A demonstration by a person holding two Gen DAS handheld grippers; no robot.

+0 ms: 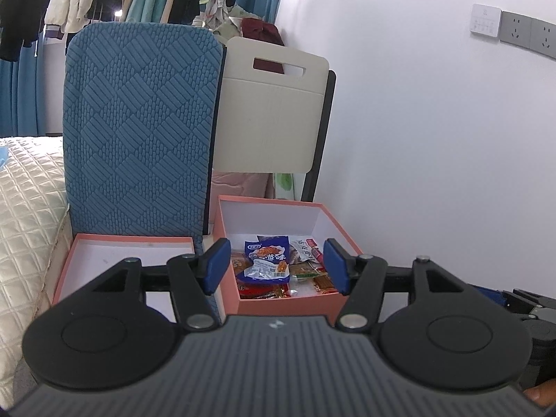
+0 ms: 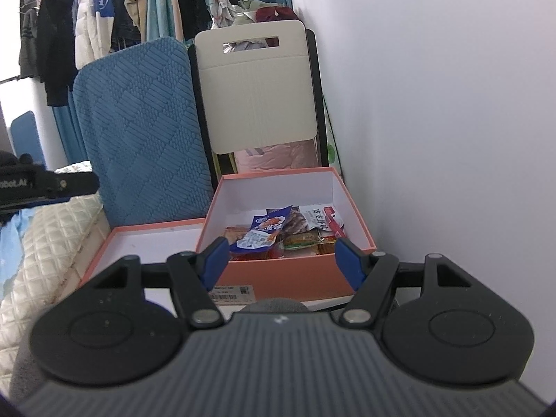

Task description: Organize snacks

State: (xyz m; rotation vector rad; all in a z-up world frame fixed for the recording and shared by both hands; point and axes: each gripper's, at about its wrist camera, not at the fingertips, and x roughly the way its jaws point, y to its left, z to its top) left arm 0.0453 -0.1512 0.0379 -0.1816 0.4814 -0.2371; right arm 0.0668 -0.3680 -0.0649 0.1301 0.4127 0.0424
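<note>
An open orange box (image 1: 278,305) with white inside holds several snack packets; a blue and white packet (image 1: 267,260) lies on top. The box (image 2: 278,278) and the blue packet (image 2: 260,234) also show in the right wrist view. Its orange lid (image 1: 104,246) lies upturned and empty to the left, and shows in the right wrist view (image 2: 139,239). My left gripper (image 1: 276,266) is open and empty, in front of the box. My right gripper (image 2: 281,260) is open and empty, in front of the box's near wall.
A blue quilted headboard (image 1: 139,132) stands behind the lid. A cream folding chair (image 1: 271,111) stands behind the box. A white wall (image 1: 434,139) runs on the right. A cream quilted bed (image 1: 27,208) lies on the left. Clothes hang at the back.
</note>
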